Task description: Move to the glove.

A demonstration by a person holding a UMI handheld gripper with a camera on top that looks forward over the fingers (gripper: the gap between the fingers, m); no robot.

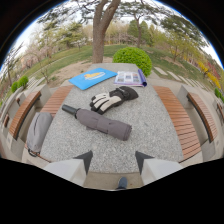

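Observation:
A black and white glove (113, 98) lies on the grey stone table (150, 130), well beyond my fingers and slightly left of the midline. A folded grey umbrella (100, 121) lies slantwise between the glove and me. My gripper (113, 159) hovers over the table's near edge, open, with nothing between its two dark fingertips (84, 159).
A blue folder (92, 78) and an open booklet (130, 78) rest at the table's far end. Wooden benches (181, 120) flank the table on both sides; a grey bag (39, 132) lies on the left one. A tree trunk (99, 35) and a round bush (133, 58) stand beyond.

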